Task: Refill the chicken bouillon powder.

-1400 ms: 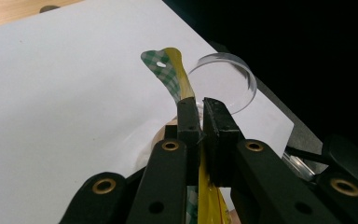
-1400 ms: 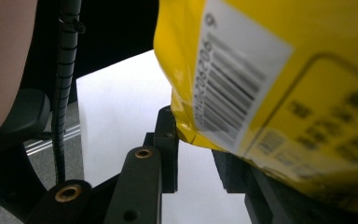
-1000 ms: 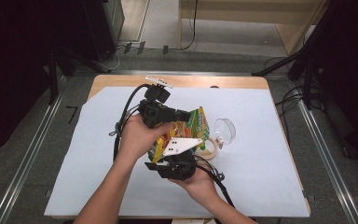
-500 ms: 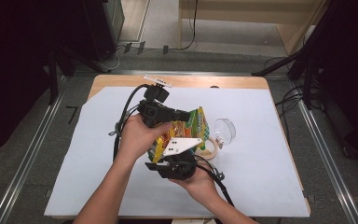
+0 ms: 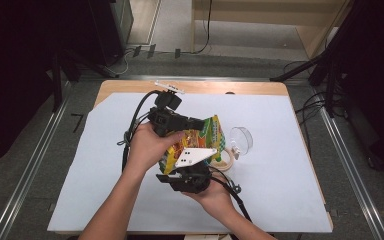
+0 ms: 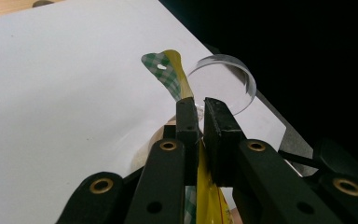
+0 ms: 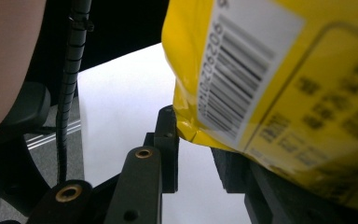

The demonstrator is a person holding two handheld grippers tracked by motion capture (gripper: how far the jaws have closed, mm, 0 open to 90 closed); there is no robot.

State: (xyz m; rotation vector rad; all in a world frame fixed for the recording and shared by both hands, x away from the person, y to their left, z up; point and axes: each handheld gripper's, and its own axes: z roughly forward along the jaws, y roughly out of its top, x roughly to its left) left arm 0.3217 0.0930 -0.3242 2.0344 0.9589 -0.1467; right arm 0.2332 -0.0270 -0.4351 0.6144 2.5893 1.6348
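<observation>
A yellow snack bag (image 5: pixel 206 134) with a green-checked top is held up over the table between both grippers. My left gripper (image 6: pixel 198 115) is shut on the bag's thin top edge (image 6: pixel 177 70), and yellow film runs down between its jaws. In the high view the left gripper (image 5: pixel 200 124) reaches in from the left. My right gripper (image 7: pixel 198 140) comes from below and is shut on the bag's lower corner (image 7: pixel 279 70), the side with the barcode. The bag covers its right jaw. In the high view the right gripper's white plate (image 5: pixel 195 156) lies over its jaws.
A clear round dish (image 5: pixel 241 139) lies on its side just right of the bag, also in the left gripper view (image 6: pixel 223 81). A beige ring (image 5: pixel 224 160) sits beside it. White paper (image 5: pixel 280 190) covers the table. A small white stick (image 5: pixel 169 88) lies at the far edge.
</observation>
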